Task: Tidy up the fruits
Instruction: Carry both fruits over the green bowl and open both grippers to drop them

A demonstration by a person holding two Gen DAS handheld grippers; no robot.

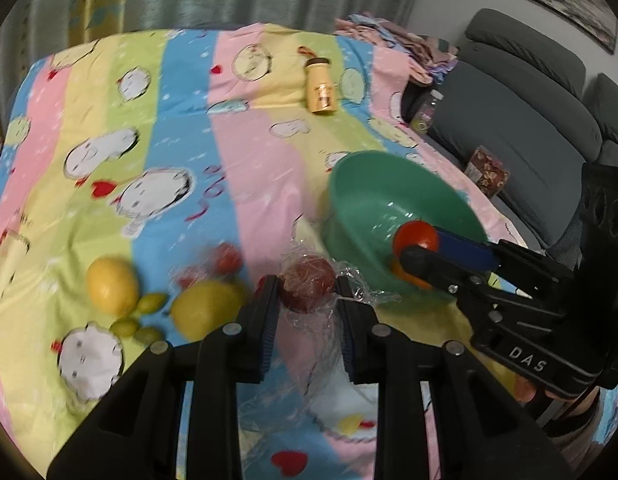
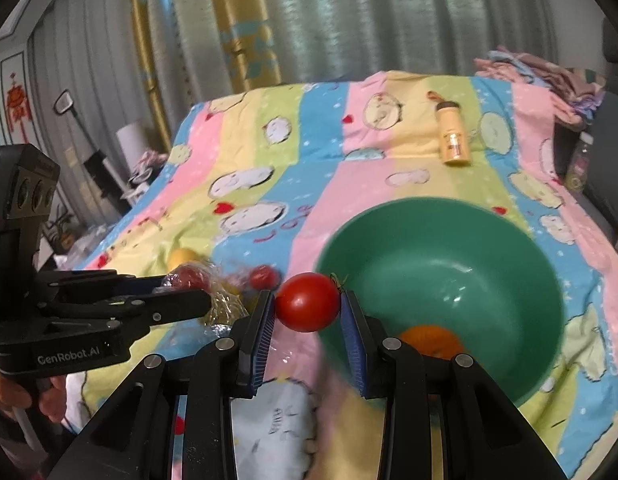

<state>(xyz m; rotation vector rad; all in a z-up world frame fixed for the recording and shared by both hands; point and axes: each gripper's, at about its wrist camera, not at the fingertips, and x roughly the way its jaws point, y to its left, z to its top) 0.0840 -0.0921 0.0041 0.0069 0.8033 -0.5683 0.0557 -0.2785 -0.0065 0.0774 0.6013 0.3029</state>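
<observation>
beside the green bowl (image 2: 441, 240), lemons (image 1: 113, 284) and bottle (image 1: 320, 86)

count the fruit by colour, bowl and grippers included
red: 4, tomato, wrapped one, two blurred on cloth
yellow: 2
small green: 3
orange: 1, in bowl
total: 10
</observation>
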